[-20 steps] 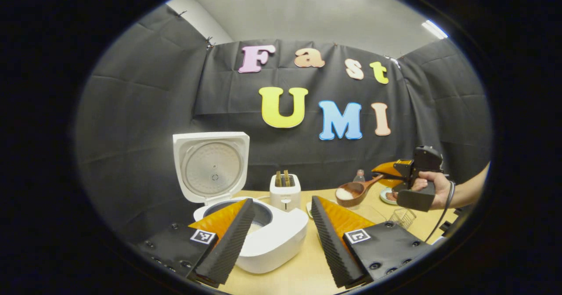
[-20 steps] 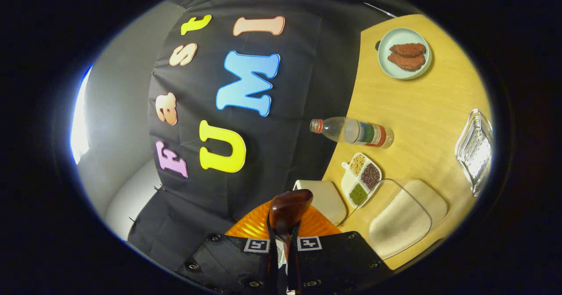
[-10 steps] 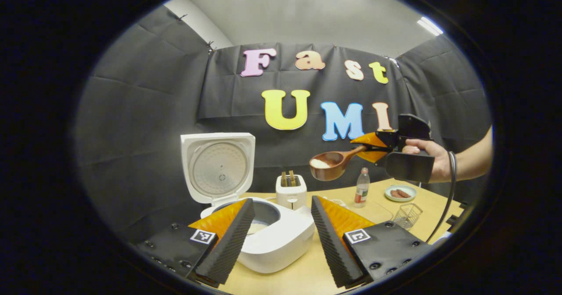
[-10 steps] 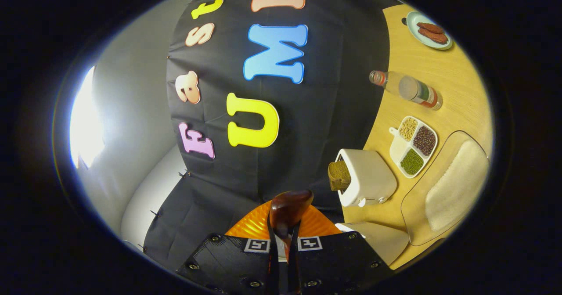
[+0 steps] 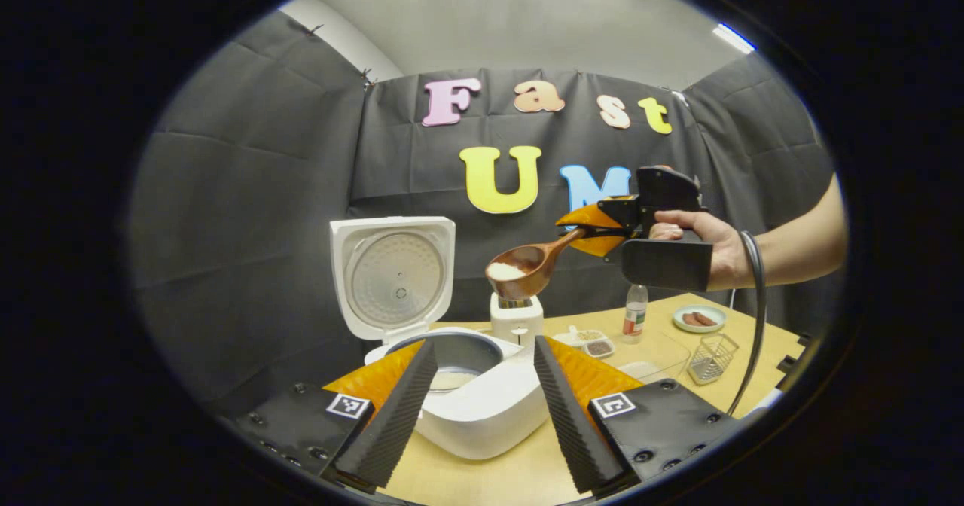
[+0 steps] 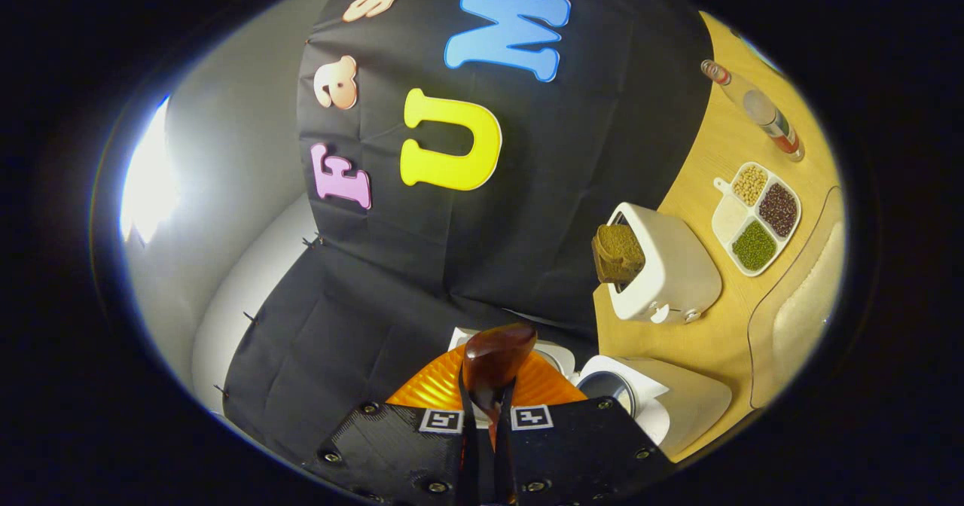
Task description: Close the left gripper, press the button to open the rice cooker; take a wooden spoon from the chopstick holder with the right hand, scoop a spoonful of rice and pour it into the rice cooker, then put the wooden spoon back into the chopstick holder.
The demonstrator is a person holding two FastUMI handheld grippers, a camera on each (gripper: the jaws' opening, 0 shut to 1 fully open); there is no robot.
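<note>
The right claw (image 5: 595, 229), clamped on the wooden spoon (image 5: 527, 265), carries rice level toward the open rice cooker (image 5: 467, 385) near the worktop's (image 5: 489, 483) front edge; the left claw (image 5: 482, 408) waits, fingers apart.

Glossy dark wooden spoon (image 5: 527, 266), smooth white plastic rice cooker (image 5: 482, 408) with dimpled metal inner lid plate (image 5: 395, 269), matt light wood-grain table (image 5: 497, 480), wire-mesh metal chopstick holder (image 5: 712, 357), matt black cloth wall (image 5: 263, 190).
</note>
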